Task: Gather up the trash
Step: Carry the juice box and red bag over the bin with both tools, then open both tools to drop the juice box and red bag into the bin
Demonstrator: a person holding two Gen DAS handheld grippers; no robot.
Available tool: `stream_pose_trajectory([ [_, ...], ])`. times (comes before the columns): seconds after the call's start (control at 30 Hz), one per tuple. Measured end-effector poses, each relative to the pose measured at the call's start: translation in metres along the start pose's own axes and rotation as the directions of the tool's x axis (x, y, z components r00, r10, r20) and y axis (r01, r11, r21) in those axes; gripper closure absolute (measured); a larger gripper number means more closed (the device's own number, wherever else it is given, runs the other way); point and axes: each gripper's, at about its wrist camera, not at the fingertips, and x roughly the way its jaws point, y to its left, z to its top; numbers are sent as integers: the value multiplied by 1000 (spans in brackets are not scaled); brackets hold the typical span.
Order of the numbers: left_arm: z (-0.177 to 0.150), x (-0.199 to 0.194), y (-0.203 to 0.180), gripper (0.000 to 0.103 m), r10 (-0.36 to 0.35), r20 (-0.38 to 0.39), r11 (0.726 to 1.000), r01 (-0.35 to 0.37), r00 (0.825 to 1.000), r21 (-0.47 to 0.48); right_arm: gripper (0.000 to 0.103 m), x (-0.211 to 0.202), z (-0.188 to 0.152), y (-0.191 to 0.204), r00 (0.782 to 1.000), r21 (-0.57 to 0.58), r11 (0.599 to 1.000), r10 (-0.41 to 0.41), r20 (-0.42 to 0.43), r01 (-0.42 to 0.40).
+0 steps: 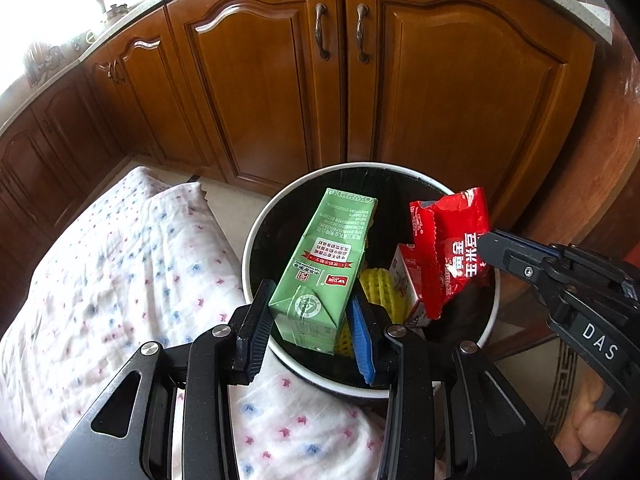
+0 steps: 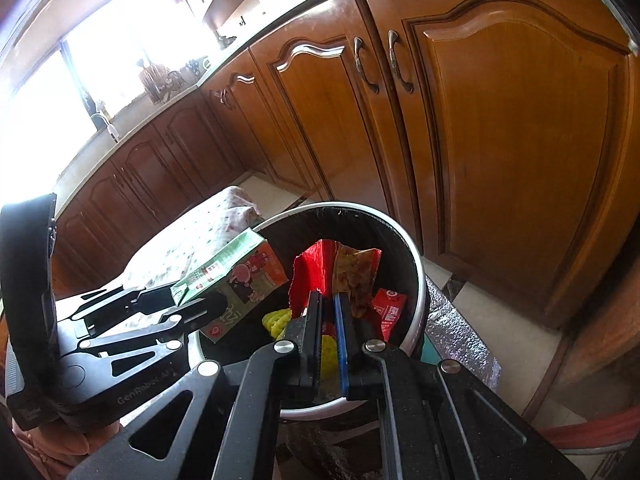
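Observation:
A green drink carton (image 1: 332,248) hangs tilted over the trash bin's white rim (image 1: 250,236), with my left gripper (image 1: 310,300) shut on its lower end. The bin is lined with a black bag. My right gripper (image 1: 486,246) comes in from the right, shut on a crumpled red snack wrapper (image 1: 448,240) above the bin's right half. In the right wrist view, the right gripper (image 2: 326,296) pinches the wrapper (image 2: 312,268) over the bin's rim (image 2: 416,264). The left gripper (image 2: 188,300) holds the carton (image 2: 240,272) beside it. A yellow foam net (image 1: 378,284) and a small red carton (image 1: 404,276) lie inside.
Brown wooden cabinet doors (image 1: 260,80) stand close behind the bin. A white cloth with pink and blue marks (image 1: 120,260) covers a surface left of the bin. A silver foil bag (image 2: 460,328) lies on the tiled floor to the bin's right.

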Motion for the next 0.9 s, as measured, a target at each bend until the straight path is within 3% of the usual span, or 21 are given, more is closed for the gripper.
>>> stream_pose_trajectory([
  [0.63, 6, 20, -2, 69, 0, -55, 1000, 1, 999, 6, 96, 10, 1, -5, 999, 12, 1000, -11, -42, 11],
  [0.83, 7, 19, -3, 69, -2, -62, 1000, 3, 998, 9, 90, 10, -1, -6, 998, 21, 1000, -16, -53, 17],
  [0.9, 6, 19, -4, 64, -1, -70, 1000, 1, 998, 6, 84, 7, 0, -6, 999, 26, 999, -18, -47, 19],
])
